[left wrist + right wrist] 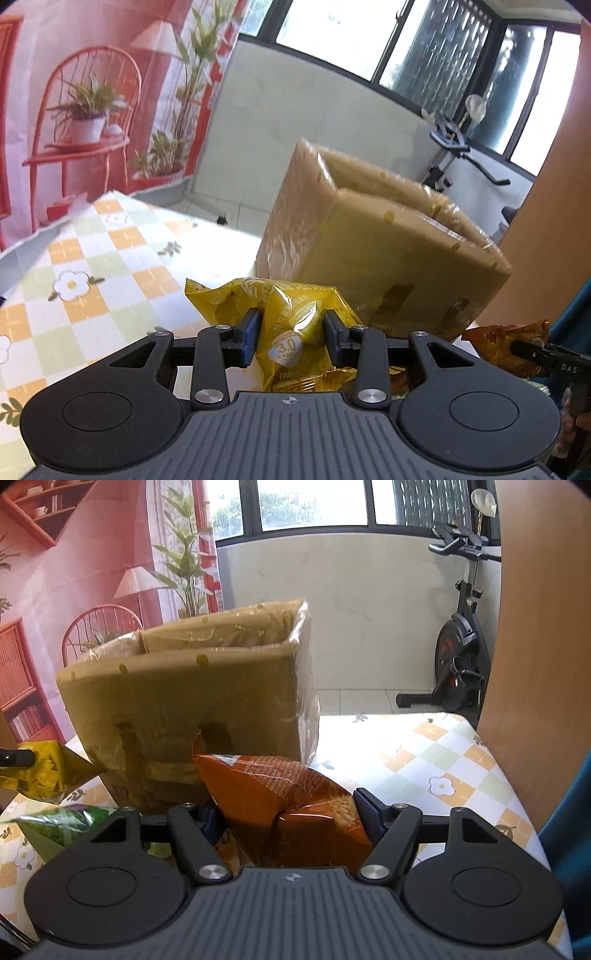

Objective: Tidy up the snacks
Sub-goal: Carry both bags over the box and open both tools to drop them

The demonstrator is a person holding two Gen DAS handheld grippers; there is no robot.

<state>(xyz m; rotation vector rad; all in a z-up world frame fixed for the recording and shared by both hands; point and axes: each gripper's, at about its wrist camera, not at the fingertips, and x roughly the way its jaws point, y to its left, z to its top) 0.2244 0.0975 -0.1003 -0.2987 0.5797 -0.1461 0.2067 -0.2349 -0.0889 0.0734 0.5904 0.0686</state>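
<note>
A yellow snack packet (pixel 291 328) is pinched in the left tool (pixel 291 334), whose jaws stand narrow with the film bunched between the pads. An orange snack packet (pixel 291 805) is clamped in the right tool (pixel 291 816), whose jaws stand wider, being filled by the fuller bag. Both packets are held above the checked counter (pixel 424 757), just in front of the tape-wrapped cardboard box (pixel 177 701), whose open top lies higher than either packet. A green packet (pixel 62 825) is left lying on the counter beside the box.

The step in hand is judged to be the carrying of both packets into the box. It is done well if each packet is raised clear of the near wall before being moved forward, since a trailing corner could be caught on the rim. The grip is best kept firm until the packet hangs over the opening, and the two tools are best kept apart.
</note>
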